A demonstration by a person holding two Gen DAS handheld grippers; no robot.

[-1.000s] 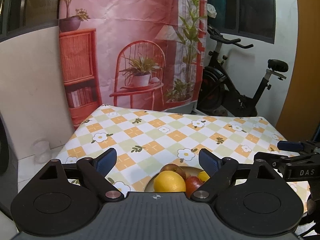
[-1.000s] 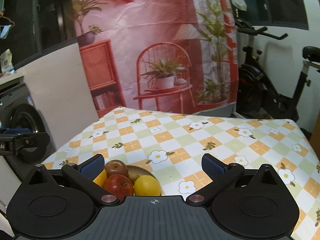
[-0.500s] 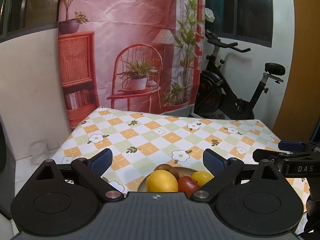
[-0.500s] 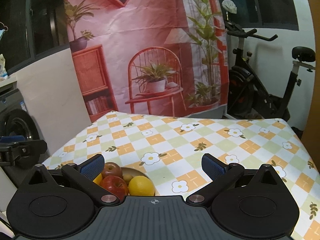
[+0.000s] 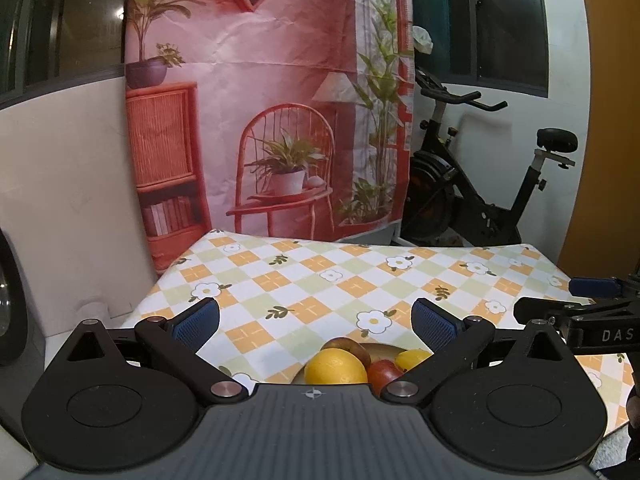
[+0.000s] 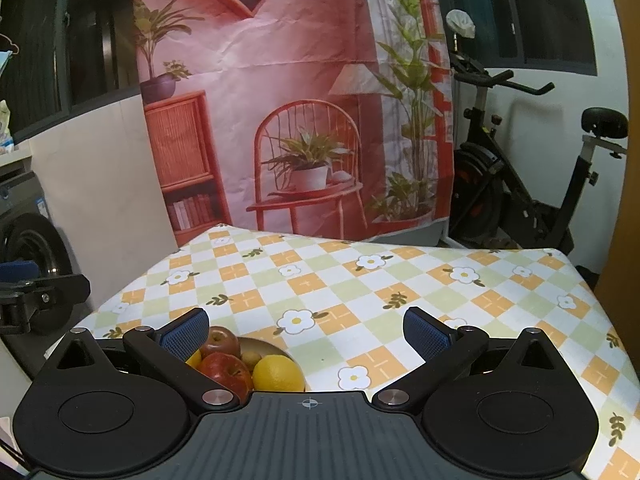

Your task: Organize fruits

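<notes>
Tablecloth (image 5: 320,280) unchanged; left gripper (image 5: 316,322) opened wider, empty

I see even indoor light from above in both views; the tabletop (image 5: 344,276) is bright and its checks are sharp. The windows (image 5: 508,20) are dark, with small reflected glints in the left pane. Straight lines bow near the fisheye edges, and the corners go black. The backdrop (image 6: 296,92) shows mild glare on its creases. The washing machine (image 6: 28,240) looks slightly blurred.
</notes>
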